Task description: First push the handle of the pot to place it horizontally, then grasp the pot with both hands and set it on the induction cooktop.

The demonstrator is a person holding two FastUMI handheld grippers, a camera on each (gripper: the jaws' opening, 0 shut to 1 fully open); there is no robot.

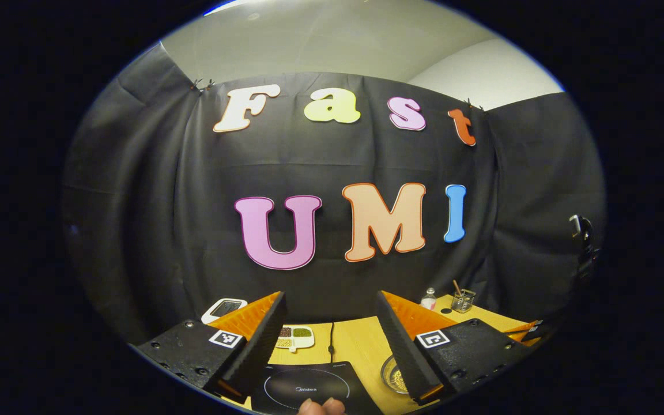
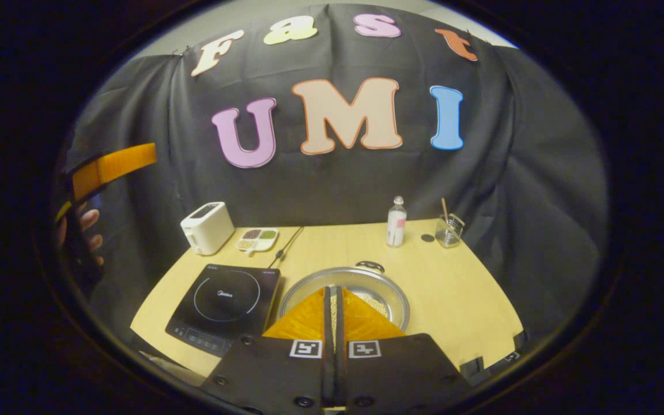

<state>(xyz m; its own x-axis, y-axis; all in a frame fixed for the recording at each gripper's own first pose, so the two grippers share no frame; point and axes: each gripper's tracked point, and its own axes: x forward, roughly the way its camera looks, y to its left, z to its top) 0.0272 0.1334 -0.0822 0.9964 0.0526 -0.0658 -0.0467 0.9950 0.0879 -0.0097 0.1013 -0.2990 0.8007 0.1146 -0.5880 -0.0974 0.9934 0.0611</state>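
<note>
I judge the pot (image 2: 346, 291) rigid, slick metal; I'd grip its handle (image 2: 370, 266) and near rim. Left tongs (image 1: 332, 337) wide apart, right tongs (image 2: 332, 311) closed, empty.

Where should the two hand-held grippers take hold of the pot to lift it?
Probably at the rim of the pot, one hand-held gripper on each side. It sits upright and wide on the table, right of the cooktop. Its far handle shows at the back, so side rim grips look clearest; the near rim is hidden.
</note>
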